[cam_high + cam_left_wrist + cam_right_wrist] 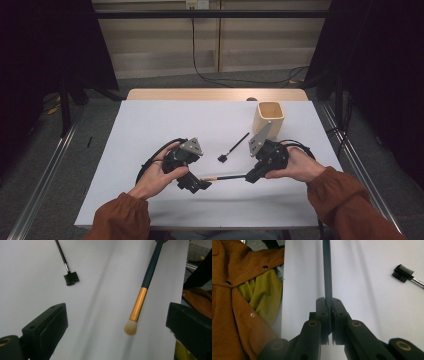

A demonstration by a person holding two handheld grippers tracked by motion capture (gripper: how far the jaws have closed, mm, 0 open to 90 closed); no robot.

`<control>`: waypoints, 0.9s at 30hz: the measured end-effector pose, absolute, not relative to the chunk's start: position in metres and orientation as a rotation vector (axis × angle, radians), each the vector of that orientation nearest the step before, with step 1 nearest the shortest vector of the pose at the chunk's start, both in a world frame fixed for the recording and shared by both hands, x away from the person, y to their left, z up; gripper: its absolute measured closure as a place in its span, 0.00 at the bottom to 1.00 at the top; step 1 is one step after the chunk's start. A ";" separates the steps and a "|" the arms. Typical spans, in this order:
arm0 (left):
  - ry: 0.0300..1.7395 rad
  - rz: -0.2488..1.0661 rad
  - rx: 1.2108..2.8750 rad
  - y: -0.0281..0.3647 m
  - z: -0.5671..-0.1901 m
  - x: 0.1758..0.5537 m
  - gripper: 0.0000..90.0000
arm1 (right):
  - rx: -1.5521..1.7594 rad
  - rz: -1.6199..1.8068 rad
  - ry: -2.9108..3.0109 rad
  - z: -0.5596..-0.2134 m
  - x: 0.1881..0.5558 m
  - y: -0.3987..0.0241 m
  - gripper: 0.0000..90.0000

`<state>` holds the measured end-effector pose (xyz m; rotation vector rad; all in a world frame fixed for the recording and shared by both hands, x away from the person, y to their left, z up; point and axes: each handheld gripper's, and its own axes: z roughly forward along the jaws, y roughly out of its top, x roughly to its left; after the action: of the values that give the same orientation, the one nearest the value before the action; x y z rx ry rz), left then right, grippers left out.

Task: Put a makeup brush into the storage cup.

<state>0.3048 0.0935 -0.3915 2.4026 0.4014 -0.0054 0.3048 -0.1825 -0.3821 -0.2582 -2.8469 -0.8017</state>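
Handover of a makeup brush (223, 177) between two hand-held grippers, seen from above and along each gripper's jaws. The right gripper (248, 178) is clamped on the dark handle of the brush, its jaws pressed together on the shaft, as the right gripper view confirms (327, 302). The brush lies roughly level just above the white table (150, 125), its gold ferrule and pale bristle tip pointing toward the left gripper (202, 184). In the left gripper view the jaws stand wide apart, with the bristle end (131, 327) lying between them and touching neither pad; the left gripper holds nothing.

The step in hand appears to be the passing or re-gripping of the brush, with the right gripper now its sole support. The next move probably calls for carrying the brush to the cream square cup (269, 118) that stands at the far right of the table, just beyond the right hand (295, 165), and tilting it upright so that one end enters the mouth.

A second tool, a small comb brush (233, 148) with a thin dark handle, lies flat on the table between the grippers and the cup, untouched.

Pose: both forearms enter from the near edge, and the hands wrap the gripper bodies, jaws turned inward toward each other, low over the table.
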 end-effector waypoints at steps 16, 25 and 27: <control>0.526 0.078 2.265 0.128 -0.401 0.294 0.04 | -0.425 -0.883 -2.842 -0.390 0.294 -0.220 0.95; 0.536 0.103 2.220 0.135 -0.405 0.288 0.04 | -0.487 -0.974 -2.832 -0.387 0.282 -0.237 0.95; 0.552 0.108 2.207 0.139 -0.409 0.286 0.04 | -0.495 -1.005 -2.825 -0.387 0.279 -0.239 0.95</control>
<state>0.2863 0.1394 -0.4086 2.2074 0.5518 0.1079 0.2786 -0.2389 -0.3869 -0.4953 -2.8254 -1.0047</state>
